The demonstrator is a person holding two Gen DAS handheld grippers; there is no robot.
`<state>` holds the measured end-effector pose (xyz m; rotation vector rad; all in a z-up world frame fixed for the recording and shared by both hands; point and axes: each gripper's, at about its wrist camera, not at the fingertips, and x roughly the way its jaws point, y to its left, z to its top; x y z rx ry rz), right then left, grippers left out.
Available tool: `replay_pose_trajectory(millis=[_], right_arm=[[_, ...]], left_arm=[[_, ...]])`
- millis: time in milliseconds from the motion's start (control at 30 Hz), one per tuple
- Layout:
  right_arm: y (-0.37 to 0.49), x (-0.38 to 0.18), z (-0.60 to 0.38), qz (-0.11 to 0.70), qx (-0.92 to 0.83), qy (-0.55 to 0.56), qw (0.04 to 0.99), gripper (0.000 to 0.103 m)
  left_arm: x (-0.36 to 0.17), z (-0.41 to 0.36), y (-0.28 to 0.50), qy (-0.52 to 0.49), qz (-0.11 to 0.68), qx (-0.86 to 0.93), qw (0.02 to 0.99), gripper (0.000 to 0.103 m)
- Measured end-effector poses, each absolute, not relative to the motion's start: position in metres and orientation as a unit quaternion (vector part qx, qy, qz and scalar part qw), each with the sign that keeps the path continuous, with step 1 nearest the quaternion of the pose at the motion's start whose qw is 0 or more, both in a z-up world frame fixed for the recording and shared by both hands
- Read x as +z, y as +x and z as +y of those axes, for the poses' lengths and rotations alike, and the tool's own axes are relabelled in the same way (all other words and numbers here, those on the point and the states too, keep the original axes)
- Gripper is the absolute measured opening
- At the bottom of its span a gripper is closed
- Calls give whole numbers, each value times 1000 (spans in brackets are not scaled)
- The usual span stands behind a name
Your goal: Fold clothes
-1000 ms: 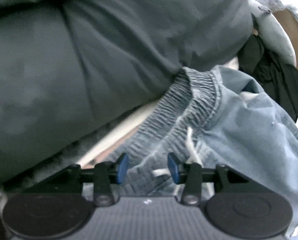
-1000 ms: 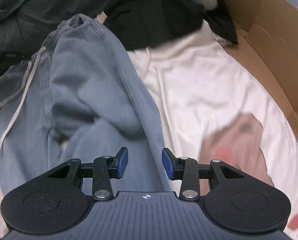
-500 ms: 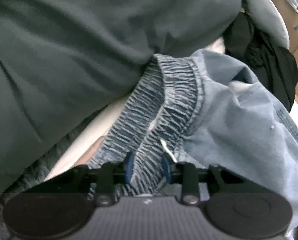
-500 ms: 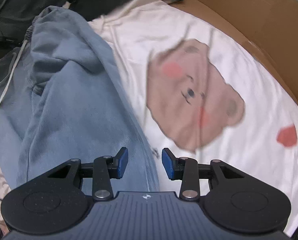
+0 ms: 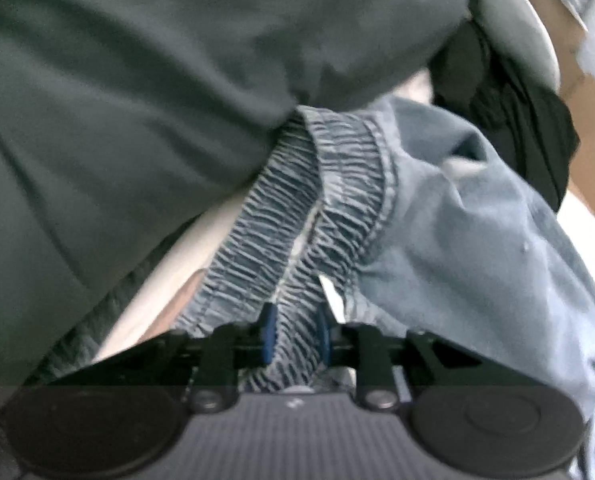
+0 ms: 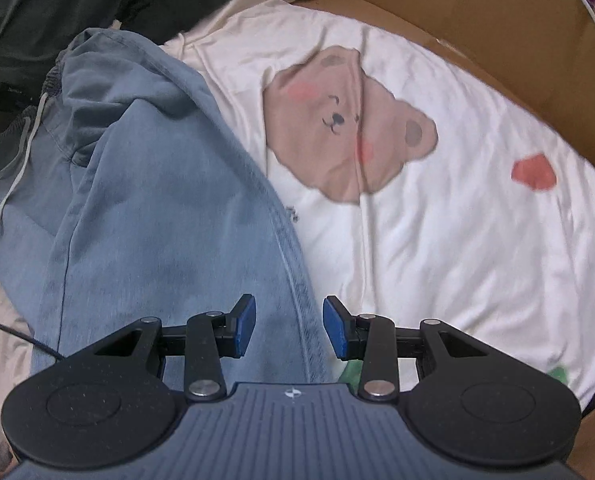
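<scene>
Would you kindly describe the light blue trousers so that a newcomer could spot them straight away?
Start at the white bear-print cloth spread inside the cardboard box. On its left edge lie the light blue trousers, running up towards the dark green garment. Only they are faded denim, with a gathered elastic waistband and a pale drawstring.

Probably a home: clothes (image 6: pixel 157 200) heaped on bear-print bedding (image 6: pixel 437 240).
</scene>
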<state>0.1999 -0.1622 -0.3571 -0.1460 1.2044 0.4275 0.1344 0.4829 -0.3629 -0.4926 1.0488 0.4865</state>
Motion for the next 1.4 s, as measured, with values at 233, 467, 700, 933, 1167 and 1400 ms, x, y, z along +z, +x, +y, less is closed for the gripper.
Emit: replay_pose_trajectory(millis=[233,467,700,933,1167,1400], right_arm=[[190,-376,-163,562,191,11,805,44],[191,-380,-164,563,177,26,807,44],[192,-361,-168,540,171,27,824,44],[179,-363,-177,552,161,10,818,44],[167,-356,-201,561,119,64,817,45],[154,-338,-201,559,114,52,820,46]], left_arm=[[-367,481,129,-235,521,192,798,23],[-366,458,126,-195,510,252,799,8],[-350,467,121,-173,508,292,792,7],[-383,476,149,-169,515,331,773,21],[-354,467,154,-179,538,382,730,38],[-308,442,147,-197,530,368,738,49]])
